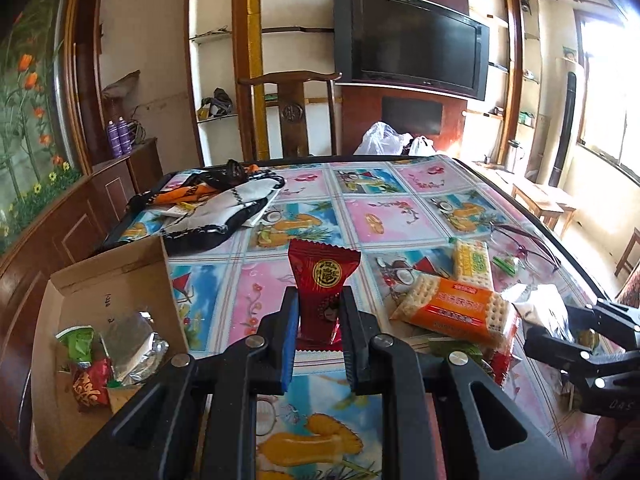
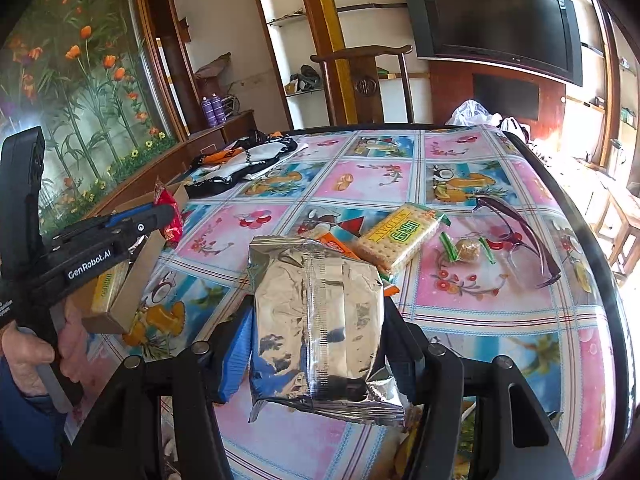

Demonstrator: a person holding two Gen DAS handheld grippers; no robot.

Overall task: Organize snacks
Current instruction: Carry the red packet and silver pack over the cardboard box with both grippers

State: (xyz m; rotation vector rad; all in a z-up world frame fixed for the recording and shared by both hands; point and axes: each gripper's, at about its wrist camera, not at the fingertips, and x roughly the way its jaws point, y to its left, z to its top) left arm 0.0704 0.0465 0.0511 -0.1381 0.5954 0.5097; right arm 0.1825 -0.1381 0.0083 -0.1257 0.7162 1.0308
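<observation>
1. The left tongs are clamped on a glossy red candy wrapper with crimped, zigzag ends and a round gold emblem; it stands upright between the ribbed pads, above the counter.
2. The right tongs grip a crinkled silver foil pouch, puffy and rectangular, with a flat seam running down its middle. One blue ribbed pad presses its left side.
3. The counter is covered with a smooth, shiny plastic cloth printed in pink and blue squares with fruit pictures.
4. An open cardboard box sits at the counter's left edge. Inside lie a silver foil pack, a green packet and a red packet.
5. Loose on the counter: an orange cracker pack showing dimpled square biscuits, a yellow-green cracker pack partly overlapping it, and a small round sweet in clear wrap with green twisted ends.
6. Purple translucent glasses lie near the right edge, and a black-and-white cloth is bunched at the far left.
</observation>
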